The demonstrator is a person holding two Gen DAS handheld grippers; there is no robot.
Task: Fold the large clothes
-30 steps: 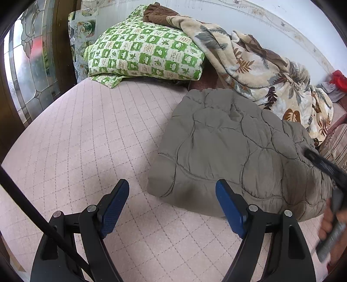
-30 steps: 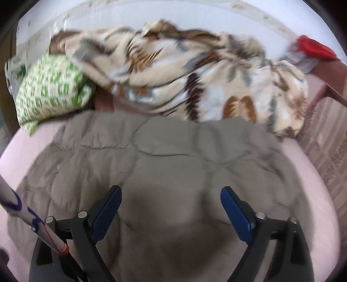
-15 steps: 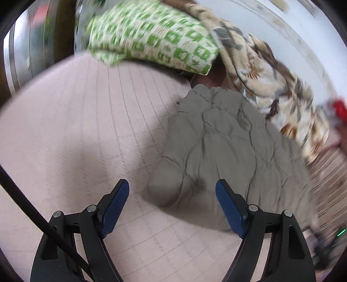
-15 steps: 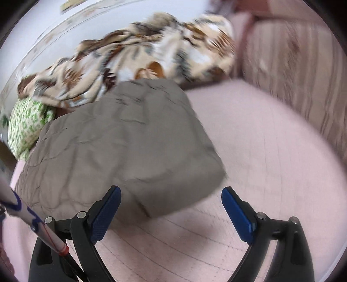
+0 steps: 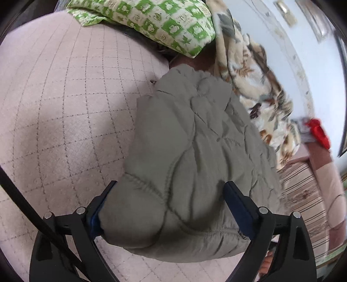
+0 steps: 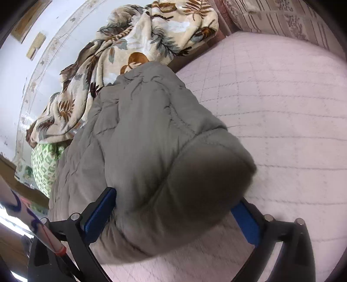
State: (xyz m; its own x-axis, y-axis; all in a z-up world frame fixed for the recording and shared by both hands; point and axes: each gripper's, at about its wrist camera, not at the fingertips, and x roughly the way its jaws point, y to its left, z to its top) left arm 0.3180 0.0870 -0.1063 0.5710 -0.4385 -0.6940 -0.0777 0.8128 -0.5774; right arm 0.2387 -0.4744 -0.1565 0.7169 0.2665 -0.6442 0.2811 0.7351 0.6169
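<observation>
A puffy grey-brown quilted jacket [image 5: 195, 141] lies folded in a thick bundle on the pink quilted bed [image 5: 65, 108]. My left gripper [image 5: 170, 186] straddles its near left corner. The jaws are opening, and the padded fabric bulges between the blue pads [image 5: 236, 206]. In the right wrist view the same jacket [image 6: 141, 130] runs away from me. My right gripper [image 6: 175, 195] straddles the near right corner, jaws opening wide, with the bulging fabric filling the gap between them. Neither pair of pads squeezes the cloth.
A green-checked pillow [image 5: 162, 19] and a floral blanket [image 5: 249, 71] are heaped behind the jacket along the wall. A red item [image 5: 318, 132] lies on a striped sofa [image 5: 303, 191] at the right. Bare pink bedding [image 6: 282, 108] stretches to the right of the jacket.
Both grippers have dropped and closed in on the jacket, rolling as they came. Each now has a near corner of it between its jaws, which stand wider than before.
</observation>
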